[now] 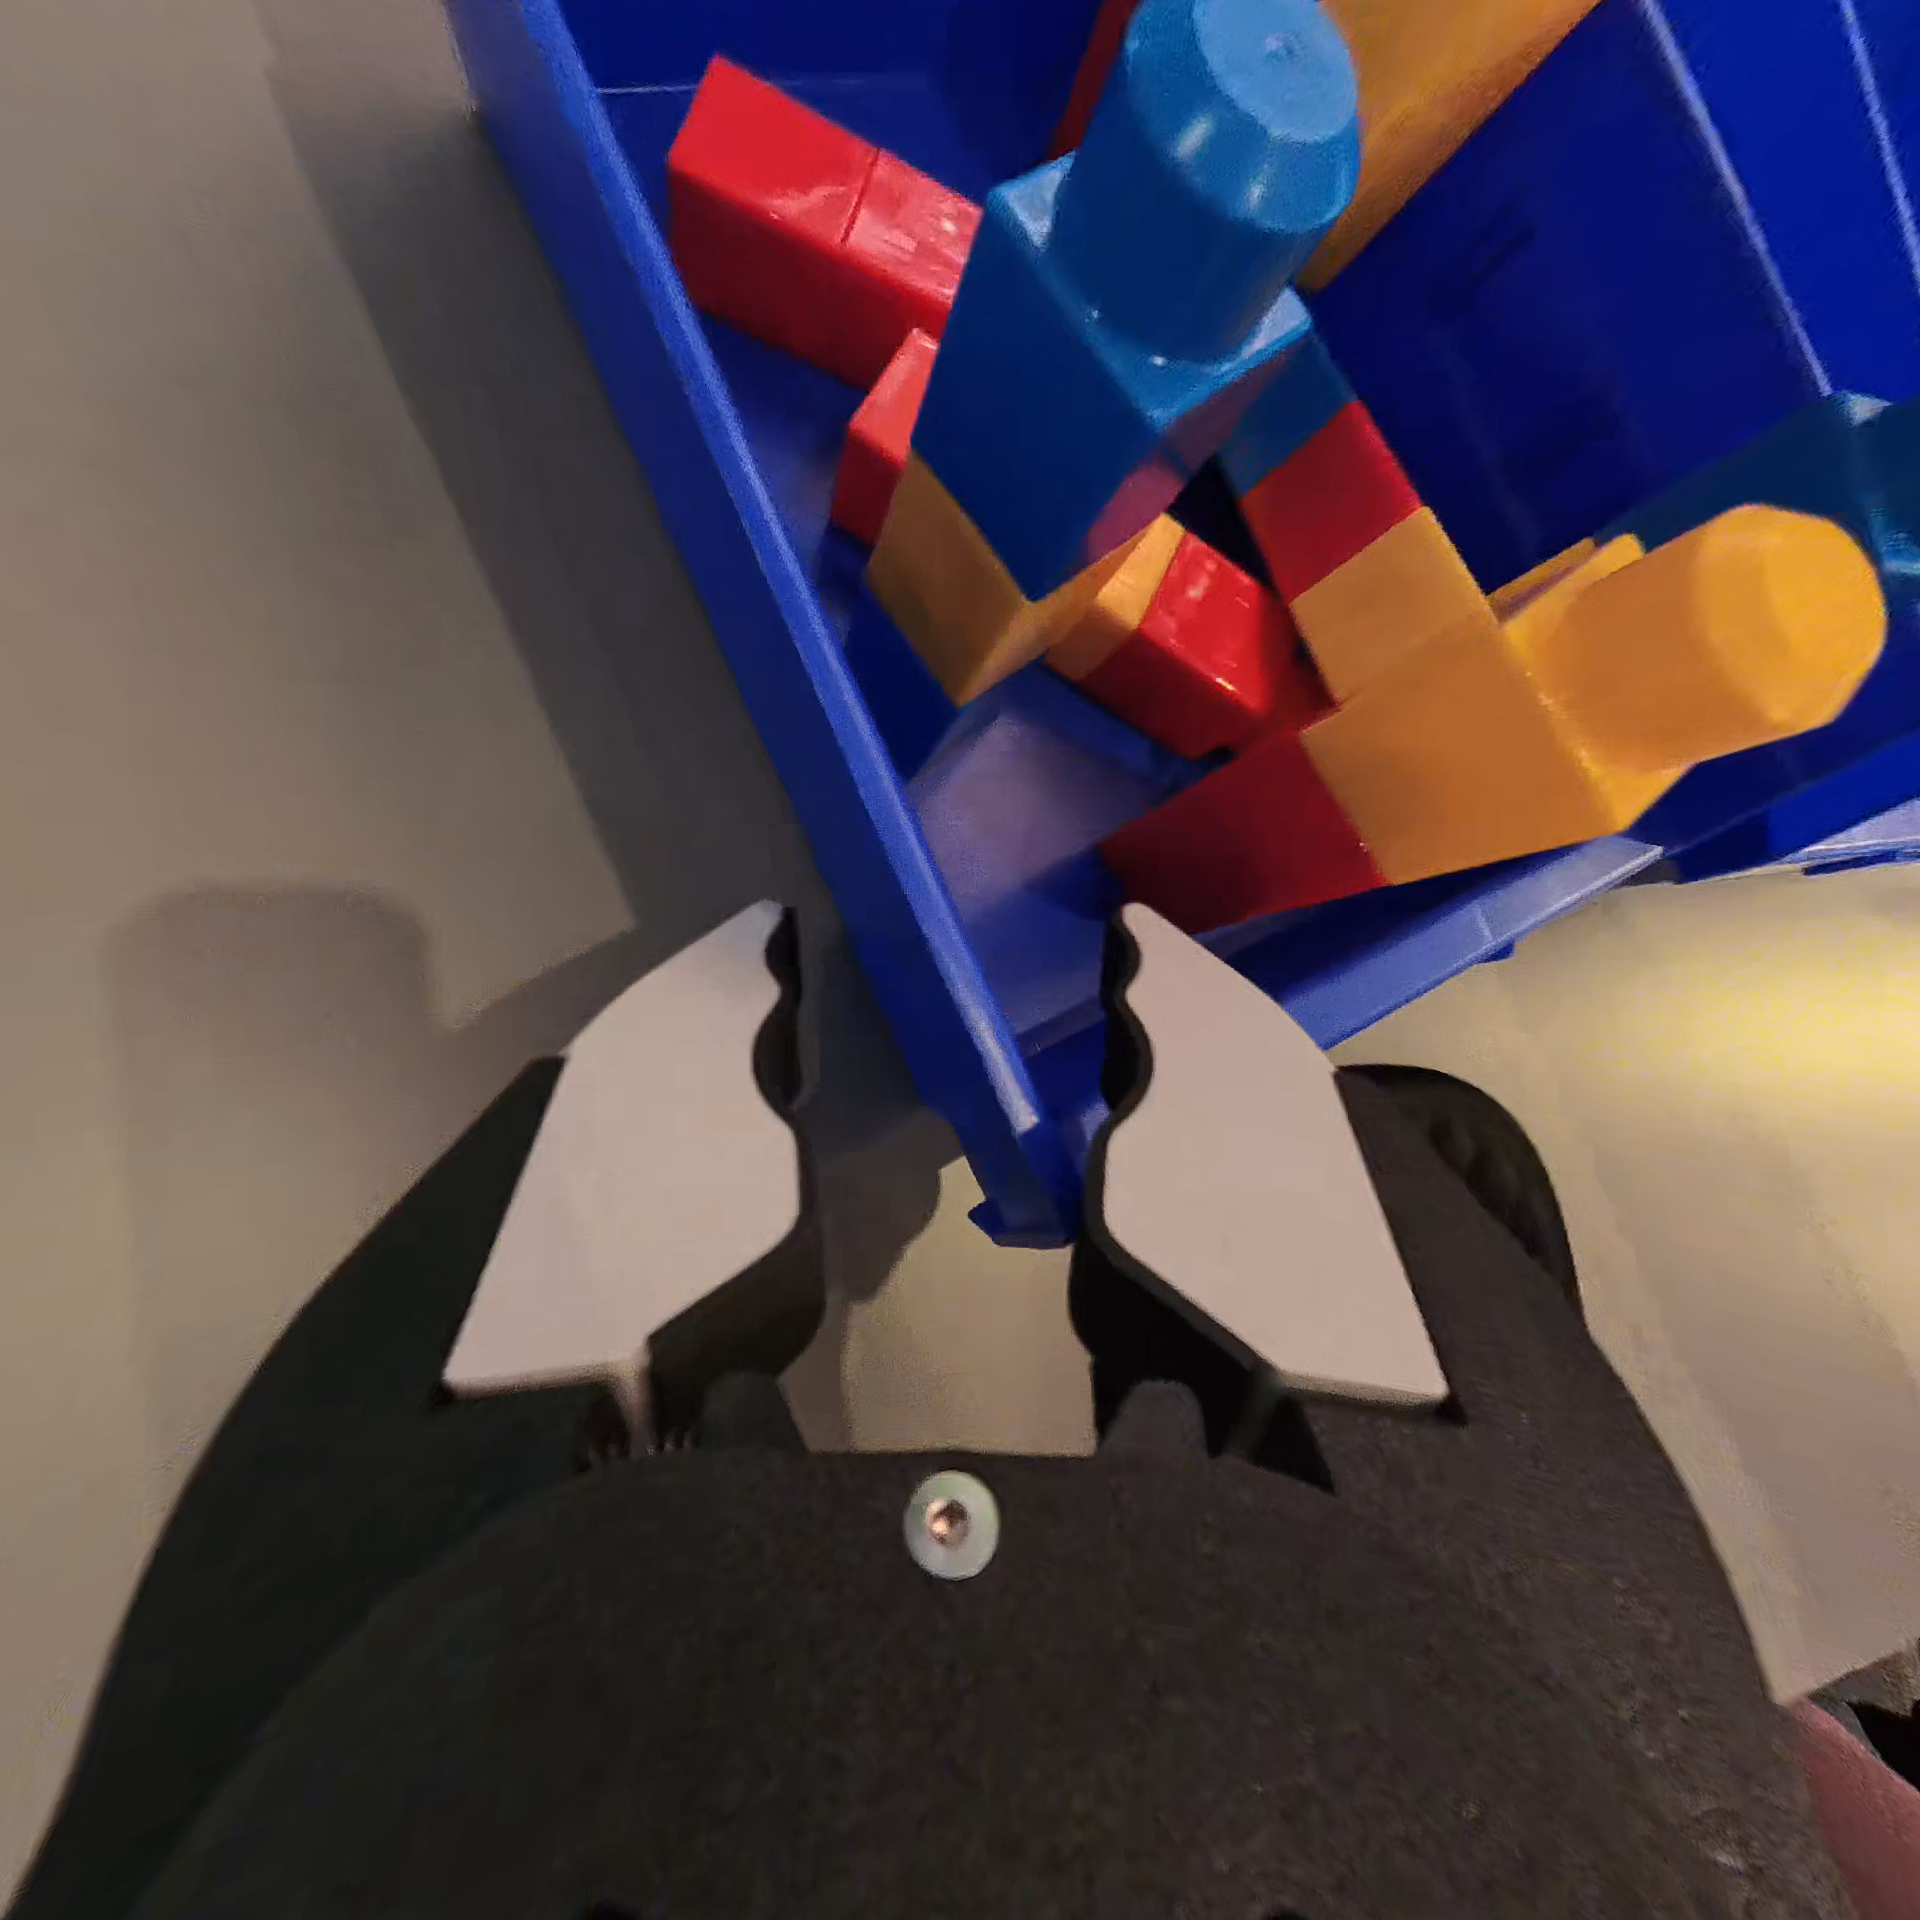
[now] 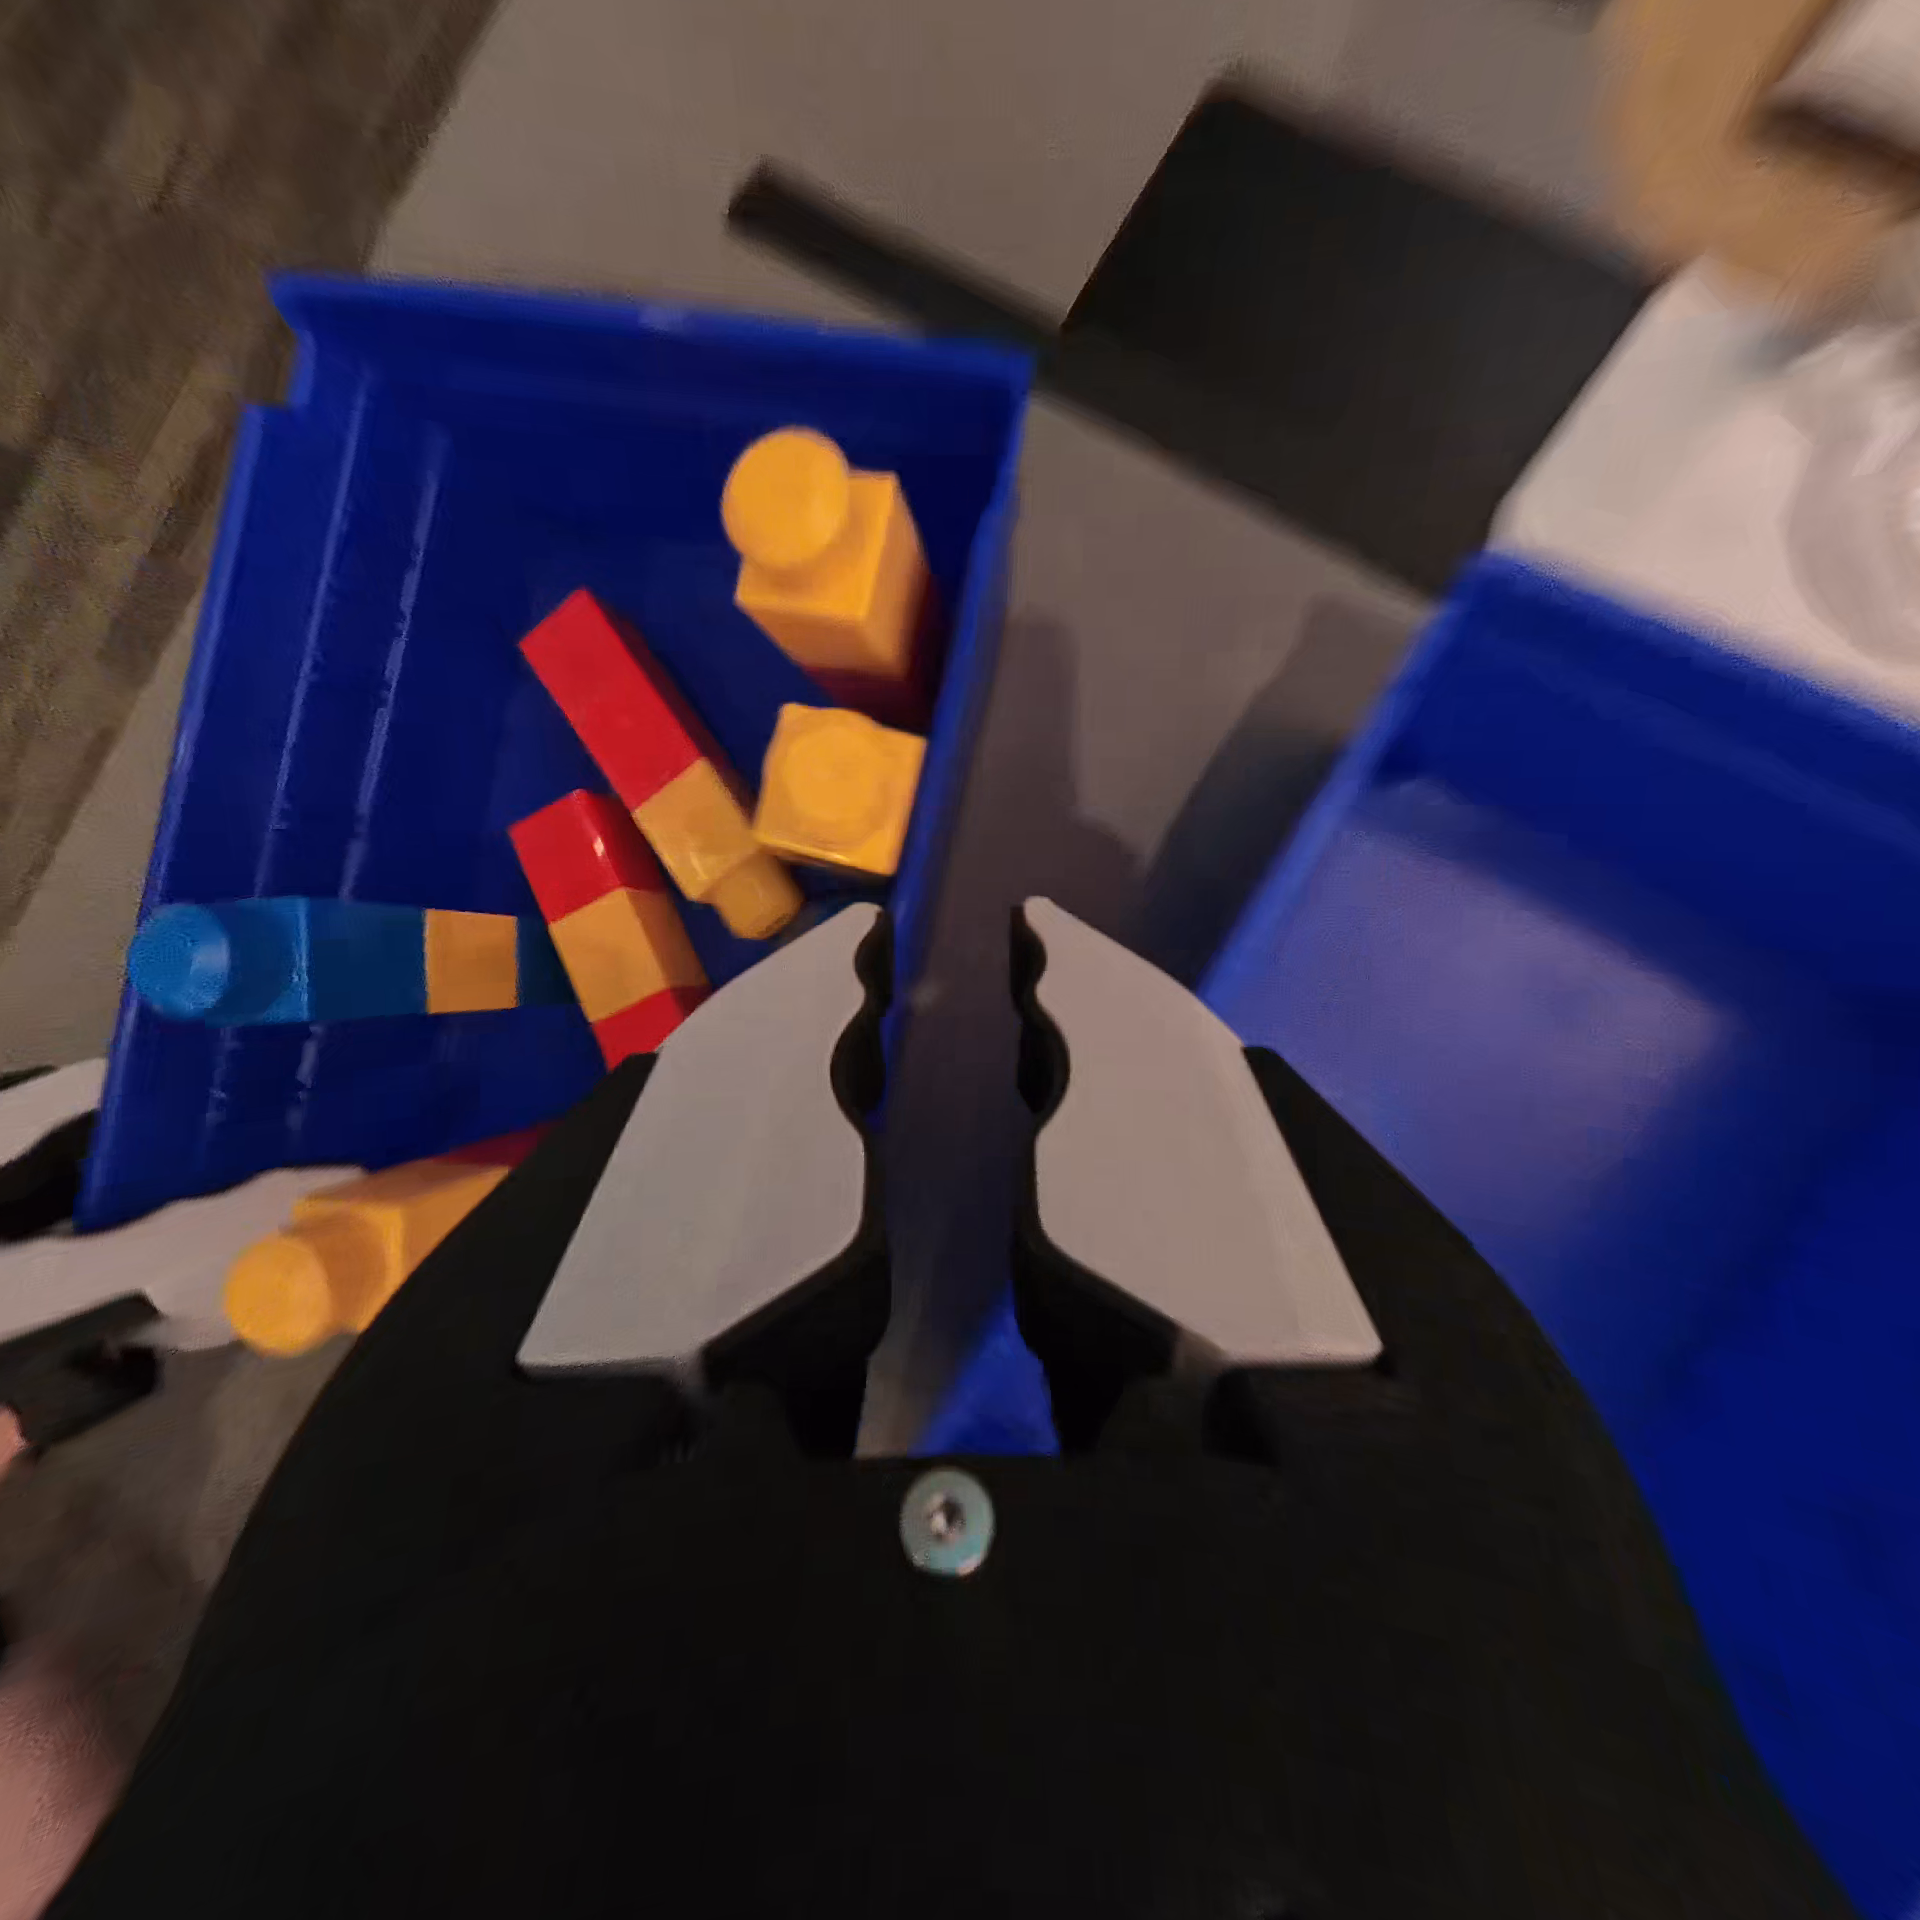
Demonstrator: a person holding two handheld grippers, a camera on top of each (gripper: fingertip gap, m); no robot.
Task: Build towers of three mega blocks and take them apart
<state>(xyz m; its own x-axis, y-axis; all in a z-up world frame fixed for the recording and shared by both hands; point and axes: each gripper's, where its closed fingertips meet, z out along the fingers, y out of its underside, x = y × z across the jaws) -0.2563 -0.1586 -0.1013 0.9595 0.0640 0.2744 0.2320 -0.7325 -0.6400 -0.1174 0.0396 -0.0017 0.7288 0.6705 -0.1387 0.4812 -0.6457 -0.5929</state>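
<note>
A blue bin (image 1: 727, 520) holds several joined and loose mega blocks: a stack topped by a blue block (image 1: 1143, 312), an orange block (image 1: 1558, 707) and red ones (image 1: 810, 239). My left gripper (image 1: 954, 920) is open around the bin's near corner. Its right finger (image 1: 1195, 1091) lies against the corner and its left finger stands off the wall. In the right wrist view the same bin (image 2: 312, 727) shows a blue-topped stack (image 2: 312, 961) and a red and orange stack (image 2: 644, 727). My right gripper (image 2: 953, 912) is open astride the bin's right wall, which lies by its left pad.
A second blue bin (image 2: 1558, 935) stands close on the right, with a narrow strip of grey table between the two. A black flat object (image 2: 1299, 260) and a black bar (image 2: 862, 249) lie farther back. Carpet (image 2: 156, 312) shows beyond the table's left edge. Spacing between my two grippers at the tips: around 25 cm.
</note>
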